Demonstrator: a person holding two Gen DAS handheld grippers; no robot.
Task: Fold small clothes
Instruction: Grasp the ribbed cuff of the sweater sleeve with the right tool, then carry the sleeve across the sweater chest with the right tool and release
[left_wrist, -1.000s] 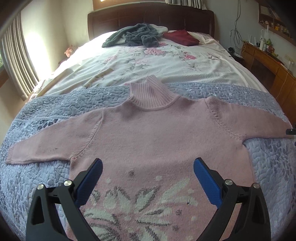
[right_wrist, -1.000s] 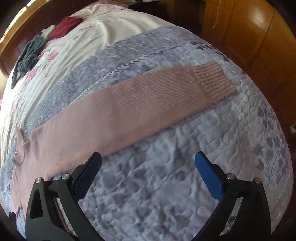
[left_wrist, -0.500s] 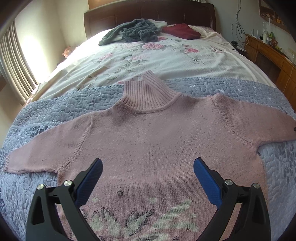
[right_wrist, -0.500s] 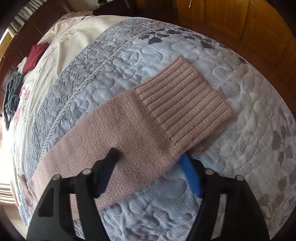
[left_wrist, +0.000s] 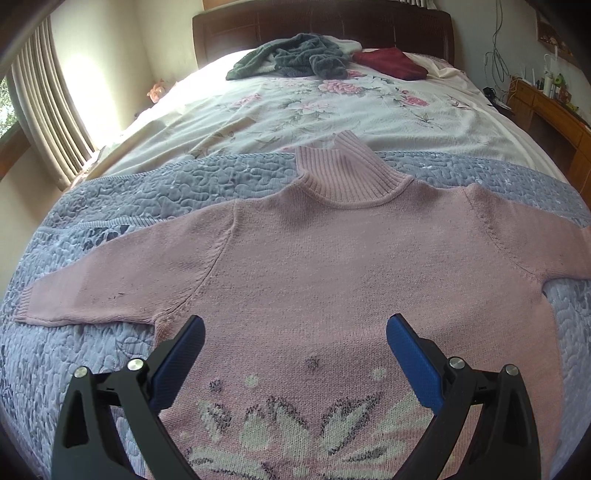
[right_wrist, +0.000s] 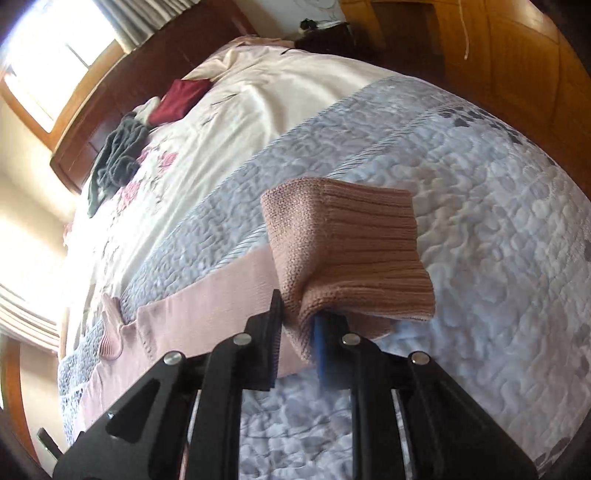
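**Right claw pinching the sweater cuff, left claw gaping over the body**

The right gripper (right_wrist: 299, 325) is clamping nearly closed on the ribbed cuff (right_wrist: 354, 254) of the pink sweater (left_wrist: 332, 266), with only the thickness of the knit sitting between its black finger and its blue-padded one. The cuff is lifting clear of the quilt (right_wrist: 480, 229) and folding over itself into a boxy, drooping flap, while the rest of that sleeve (right_wrist: 207, 306) is lying flat and stretching away toward the sweater's body.

The left gripper (left_wrist: 295, 332) is hovering with its fingers spread wide, holding nothing, its blue pads (left_wrist: 413, 362) framing the lower chest of the sweater. The sweater is lying face up and spread out across the grey-lilac quilt, its ribbed turtleneck collar (left_wrist: 347, 177) pointing toward the headboard (left_wrist: 325, 22). The knit is looking fine and soft, with a pale flower pattern (left_wrist: 295, 432) worked in cream and grey near the hem. The quilt is showing a puffy, pebbled stitching. Beyond it, a cream floral bedspread (left_wrist: 332, 107) is carrying a crumpled grey garment (left_wrist: 295, 59) and a dark red one (left_wrist: 391, 62).
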